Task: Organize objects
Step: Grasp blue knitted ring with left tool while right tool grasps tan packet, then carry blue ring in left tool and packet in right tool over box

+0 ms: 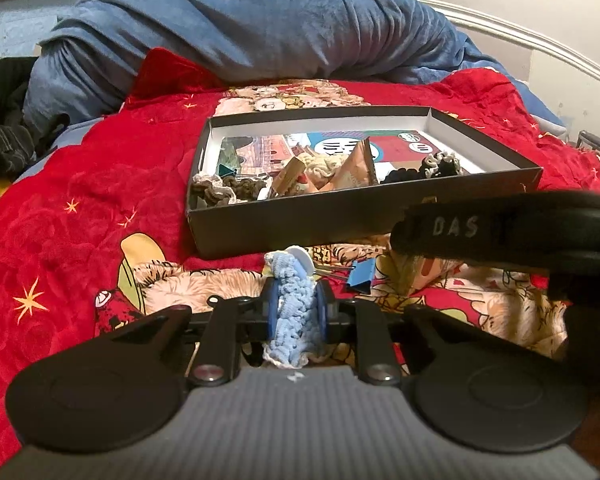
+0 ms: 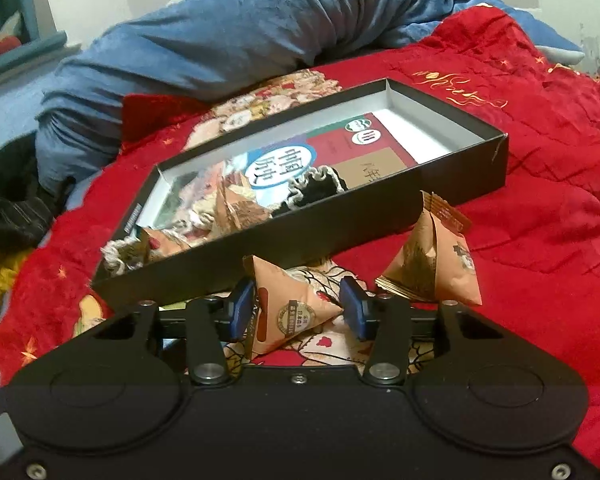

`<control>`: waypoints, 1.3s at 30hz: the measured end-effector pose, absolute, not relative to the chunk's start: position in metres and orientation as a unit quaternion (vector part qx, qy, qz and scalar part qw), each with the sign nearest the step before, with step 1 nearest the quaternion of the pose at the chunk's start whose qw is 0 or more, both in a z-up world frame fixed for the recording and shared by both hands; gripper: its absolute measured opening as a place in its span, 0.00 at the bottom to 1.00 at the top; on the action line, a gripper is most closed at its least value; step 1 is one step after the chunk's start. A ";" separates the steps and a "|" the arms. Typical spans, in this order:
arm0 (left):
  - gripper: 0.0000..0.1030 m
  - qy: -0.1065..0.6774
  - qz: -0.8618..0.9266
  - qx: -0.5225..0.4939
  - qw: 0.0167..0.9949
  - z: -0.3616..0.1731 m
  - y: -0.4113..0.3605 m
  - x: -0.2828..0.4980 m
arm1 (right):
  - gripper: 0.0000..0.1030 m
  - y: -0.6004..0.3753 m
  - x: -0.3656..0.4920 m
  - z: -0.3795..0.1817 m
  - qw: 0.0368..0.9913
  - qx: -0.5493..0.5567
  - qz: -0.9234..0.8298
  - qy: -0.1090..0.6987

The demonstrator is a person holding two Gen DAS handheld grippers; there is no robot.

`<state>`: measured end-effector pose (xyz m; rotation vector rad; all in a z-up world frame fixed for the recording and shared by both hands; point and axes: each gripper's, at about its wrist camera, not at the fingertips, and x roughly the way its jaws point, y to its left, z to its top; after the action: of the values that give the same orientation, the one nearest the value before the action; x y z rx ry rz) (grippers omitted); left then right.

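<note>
The left gripper pinches a blue scrunchie, its length running along the fingers. The right gripper brackets one packet, jaws apart, grip uncertain. The box lies straight ahead of both. Outside it: two packets, the second just right, and one clip.

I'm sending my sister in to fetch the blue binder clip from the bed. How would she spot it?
Find the black box on the red blanket. Just outside its near wall lies the blue binder clip, beside the light blue scrunchie held in the left gripper. It is the only hard, folded-metal piece there, with thin wire handles; the scrunchie is soft knit.
</note>
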<state>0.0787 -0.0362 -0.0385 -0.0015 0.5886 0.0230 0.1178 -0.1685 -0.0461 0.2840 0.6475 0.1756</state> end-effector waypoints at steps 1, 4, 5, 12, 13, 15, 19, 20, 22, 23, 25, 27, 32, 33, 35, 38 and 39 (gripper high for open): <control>0.22 0.289 0.011 -0.001 0.957 -0.038 -0.036 0.079 | 0.43 -0.171 0.117 -0.045 0.933 0.147 0.095 0.313; 0.22 0.288 0.013 -0.002 0.958 -0.038 -0.036 0.079 | 0.43 -0.174 0.113 -0.043 0.931 0.161 0.108 0.308; 0.22 0.286 0.014 -0.002 0.958 -0.038 -0.037 0.078 | 0.43 -0.174 0.112 -0.042 0.931 0.162 0.110 0.308; 0.25 0.283 0.019 -0.010 0.959 -0.035 -0.034 0.076 | 0.42 -0.173 0.106 -0.039 0.931 0.168 0.113 0.305; 0.25 0.283 0.020 -0.011 0.959 -0.035 -0.034 0.076 | 0.42 -0.172 0.104 -0.038 0.932 0.165 0.113 0.302; 0.25 0.280 0.019 -0.012 0.960 -0.034 -0.033 0.075 | 0.42 -0.171 0.099 -0.036 0.934 0.164 0.113 0.298; 0.24 0.276 0.015 -0.017 0.961 -0.032 -0.032 0.073 | 0.42 -0.170 0.093 -0.033 0.932 0.178 0.104 0.298; 0.24 0.274 0.014 -0.017 0.961 -0.031 -0.032 0.073 | 0.42 -0.170 0.091 -0.031 0.932 0.182 0.103 0.297; 0.24 0.269 0.016 -0.016 0.963 -0.029 -0.032 0.071 | 0.42 -0.170 0.087 -0.025 0.933 0.184 0.100 0.292; 0.24 0.265 0.015 -0.015 0.964 -0.028 -0.032 0.070 | 0.42 -0.170 0.086 -0.021 0.934 0.183 0.098 0.290; 0.24 0.258 0.018 -0.012 0.966 -0.025 -0.033 0.067 | 0.42 -0.171 0.085 -0.014 0.936 0.179 0.096 0.288; 0.24 0.258 0.017 -0.010 0.966 -0.023 -0.034 0.066 | 0.42 -0.172 0.085 -0.007 0.937 0.177 0.095 0.284; 0.24 0.256 0.014 -0.020 0.966 -0.017 -0.033 0.064 | 0.42 -0.179 0.087 0.005 0.937 0.179 0.099 0.282; 0.24 0.254 0.016 -0.023 0.967 -0.016 -0.032 0.063 | 0.42 -0.181 0.087 0.007 0.938 0.176 0.099 0.282; 0.24 0.247 0.018 -0.028 0.968 -0.011 -0.031 0.062 | 0.42 -0.184 0.088 0.010 0.939 0.174 0.098 0.280; 0.24 0.232 0.019 -0.037 0.972 0.000 -0.028 0.060 | 0.42 -0.190 0.090 0.016 0.939 0.183 0.107 0.270; 0.24 0.228 0.020 -0.039 0.973 0.003 -0.027 0.060 | 0.42 -0.192 0.090 0.018 0.940 0.184 0.108 0.267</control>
<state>0.0598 -0.0272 0.0034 -0.0794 0.4593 0.0402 0.0904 -0.1918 0.0180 0.3764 0.5444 0.2202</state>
